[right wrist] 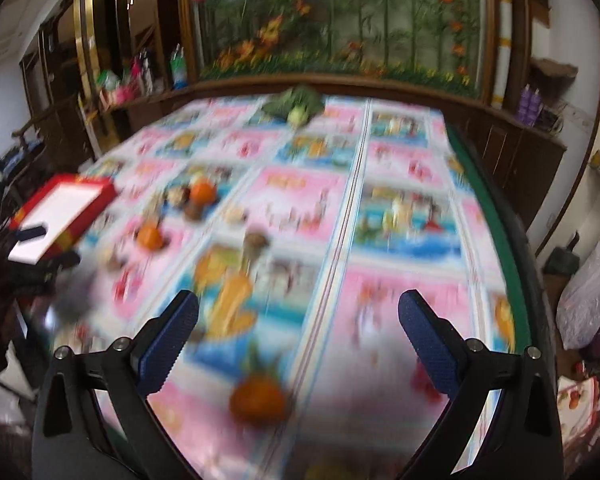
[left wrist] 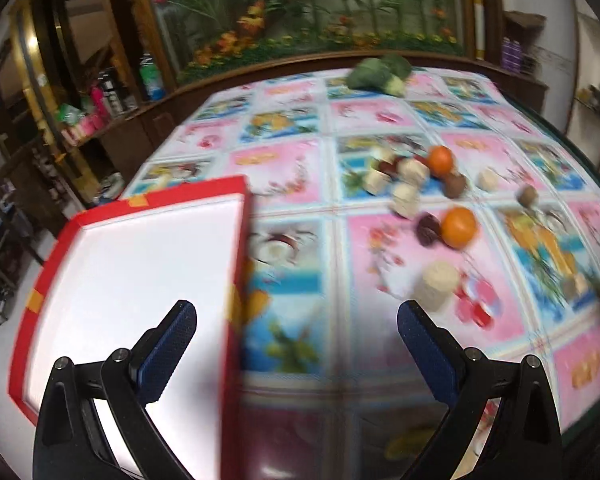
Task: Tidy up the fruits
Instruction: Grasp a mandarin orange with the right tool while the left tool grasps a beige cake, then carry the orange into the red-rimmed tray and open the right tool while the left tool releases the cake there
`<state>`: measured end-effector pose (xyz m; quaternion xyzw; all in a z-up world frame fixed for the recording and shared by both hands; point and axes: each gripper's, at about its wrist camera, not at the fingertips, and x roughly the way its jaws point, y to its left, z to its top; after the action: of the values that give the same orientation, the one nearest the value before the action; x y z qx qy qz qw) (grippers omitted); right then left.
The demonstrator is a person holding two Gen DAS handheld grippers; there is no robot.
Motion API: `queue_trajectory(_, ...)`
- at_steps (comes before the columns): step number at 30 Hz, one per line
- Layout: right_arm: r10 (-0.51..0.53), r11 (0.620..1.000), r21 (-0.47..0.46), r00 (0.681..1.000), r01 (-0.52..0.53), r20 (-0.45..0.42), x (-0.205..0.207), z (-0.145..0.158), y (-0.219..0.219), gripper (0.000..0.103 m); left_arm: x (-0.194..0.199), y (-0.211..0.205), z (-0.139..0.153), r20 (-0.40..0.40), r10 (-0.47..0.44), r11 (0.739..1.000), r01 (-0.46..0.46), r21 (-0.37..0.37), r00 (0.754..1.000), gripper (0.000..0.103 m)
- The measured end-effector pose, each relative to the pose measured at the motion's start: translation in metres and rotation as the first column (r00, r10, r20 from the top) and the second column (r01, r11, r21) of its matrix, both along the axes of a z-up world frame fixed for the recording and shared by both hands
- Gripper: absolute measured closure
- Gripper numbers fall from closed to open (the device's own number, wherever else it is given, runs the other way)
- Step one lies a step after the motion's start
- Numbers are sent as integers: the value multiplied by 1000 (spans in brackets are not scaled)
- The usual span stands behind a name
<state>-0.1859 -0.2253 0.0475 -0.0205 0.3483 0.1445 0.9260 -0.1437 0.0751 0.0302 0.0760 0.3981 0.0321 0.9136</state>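
Both tools spread wide and empty: the left tool (left wrist: pixel 296 320) hangs over the edge of the red-rimmed white tray (left wrist: pixel 132 264), the right tool (right wrist: pixel 298 312) above the floral-patterned worktop (right wrist: pixel 400 168). Round orange fruits (left wrist: pixel 459 227) lie scattered mid-worktop among pale cylindrical pieces (left wrist: pixel 437 284); one blurred orange fruit (right wrist: pixel 259 400) sits between the right tool's fingers.

1. Table (left wrist: pixel 284 168), covered by a glossy cloth printed with pink and blue picture squares.
2. Glass-fronted display (left wrist: pixel 300 4) behind the table, holding artificial flowers and bamboo in a dark wooden frame.
3. Wooden shelving (left wrist: pixel 100 92) at left, stocked with bottles and packets.
4. White walls (right wrist: pixel 556 12) at right, with purple bottles (right wrist: pixel 530 104) on a corner shelf.
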Motion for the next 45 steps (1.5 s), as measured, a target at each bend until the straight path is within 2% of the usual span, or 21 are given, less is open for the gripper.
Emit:
queue_trajectory(2, -1, 1000, 7, 999, 1, -35, -7, -9, -2, 5, 0, -10, 0, 0, -45, 999, 45, -9, 999, 3)
queue_trajectory(4, -16, 1000, -2, 996, 16, -83, -12, -21, -5, 15, -1, -21, 1, 7, -81, 997, 81, 0, 997, 3)
queue_trajectory(5, -17, 1000, -3, 994, 17, -104, -14, -26, -4, 16, -3, -23, 0, 8, -96, 995, 96, -4, 995, 3)
queue_trajectory(11, 10, 999, -38, 993, -14, -115, -18, -38, 12, 33, -7, -31, -5, -14, -142, 990, 142, -23, 990, 3)
queue_trajectory(13, 14, 998, -55, 987, -23, -157, -13, -45, 20, 50, -5, -30, -6, -25, -147, 988, 146, -51, 989, 7)
queue_trajectory(14, 12, 998, -66, 986, -23, -166, -12, -48, 22, 50, -4, -29, -6, -31, -149, 987, 147, -61, 988, 11)
queue_trajectory(16, 16, 995, -100, 992, -29, -127, -16, -48, 26, 60, 0, -28, -8, -42, -147, 987, 144, -69, 988, 15)
queue_trajectory(18, 17, 996, -85, 992, -28, -124, -18, -48, 26, 66, 4, -29, -10, -59, -152, 986, 146, -85, 987, 22)
queue_trajectory(20, 13, 996, -90, 993, -23, -114, -19, -49, 26, 66, 8, -29, -11, -74, -160, 982, 151, -112, 984, 23)
queue_trajectory(29, 13, 998, -58, 993, -20, -114, -15, -48, 27, 66, 23, -36, -17, -107, -165, 978, 149, -143, 981, 24)
queue_trajectory(31, 14, 999, -49, 993, -20, -115, -14, -48, 26, 66, 29, -36, -21, -122, -158, 979, 140, -146, 980, 34)
queue_trajectory(34, 14, 999, -42, 993, -19, -115, -14, -48, 26, 66, 31, -36, -21, -112, -162, 976, 143, -165, 980, 38)
queue_trajectory(39, 11, 999, -34, 994, -15, -113, -14, -48, 26, 66, 28, -39, -19, -91, -198, 969, 181, -168, 976, 75)
queue_trajectory(41, 25, 999, -25, 994, -28, -105, -16, -47, 29, 66, 25, -41, -18, -88, -213, 967, 197, -164, 973, 77)
queue_trajectory(45, 63, 998, -6, 995, -63, -79, -15, -40, 51, 66, 17, -34, -12, -79, -215, 958, 194, -210, 973, 77)
